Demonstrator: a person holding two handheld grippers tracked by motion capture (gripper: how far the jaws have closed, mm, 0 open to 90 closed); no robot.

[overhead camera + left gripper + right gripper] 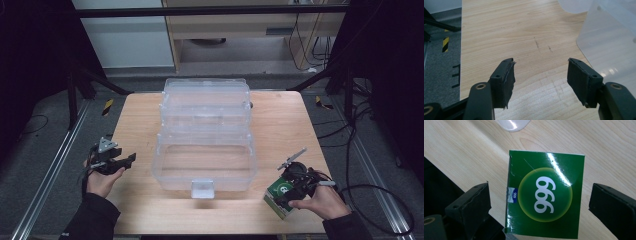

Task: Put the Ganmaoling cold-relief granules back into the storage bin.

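A green carton (545,195) printed with a white "999" lies on the wooden table (280,120) near its front right corner, and I see it there as the green carton (276,190) in the high view. My right gripper (540,187) is open and straddles it, with a gap between each jaw and the carton's sides; from above, the right gripper (289,194) hangs over the carton. My left gripper (126,161) is open at the table's left edge. In its own view the left gripper (541,61) holds nothing over bare wood.
A clear plastic storage box (205,155) stands open mid-table, its lid (206,102) leaning back and its front latch (202,188) facing me. Its wall (609,42) is just right of the left jaws. Grey floor and black frame posts surround the table.
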